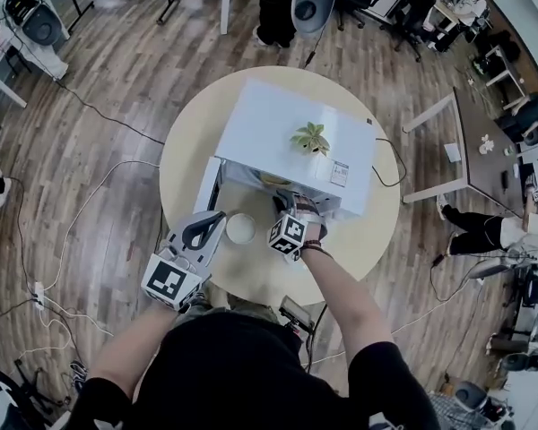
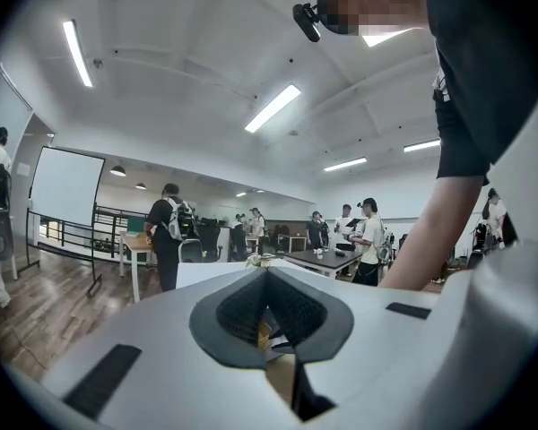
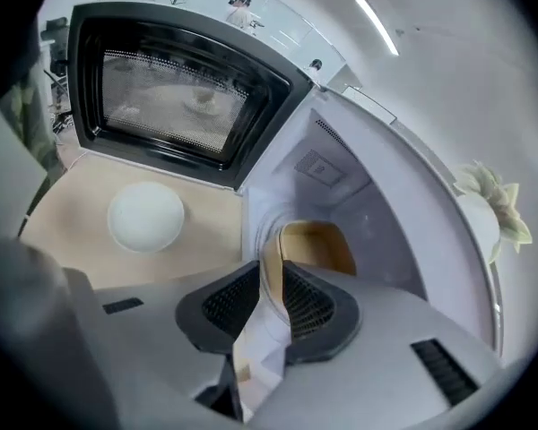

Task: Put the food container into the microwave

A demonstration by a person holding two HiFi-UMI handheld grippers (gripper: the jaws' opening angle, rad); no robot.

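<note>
A white microwave (image 1: 291, 128) stands on the round wooden table (image 1: 368, 231) with its door (image 1: 208, 184) swung open to the left. My right gripper (image 1: 293, 209) reaches into the opening, shut on the rim of a tan food container (image 3: 316, 245). In the right gripper view the container sits inside the white cavity (image 3: 359, 204), with the jaws (image 3: 273, 271) pinched on its near wall. My left gripper (image 1: 208, 227) hovers at the table's front left, shut and holding nothing. In the left gripper view it (image 2: 267, 280) points up at the room.
A round white lid (image 1: 240, 228) lies on the table between the grippers, also seen as a lid (image 3: 145, 216) below the open door (image 3: 175, 88). A small plant (image 1: 311, 138) stands on the microwave. A phone (image 1: 296, 313) lies at the table's near edge. People and desks surround.
</note>
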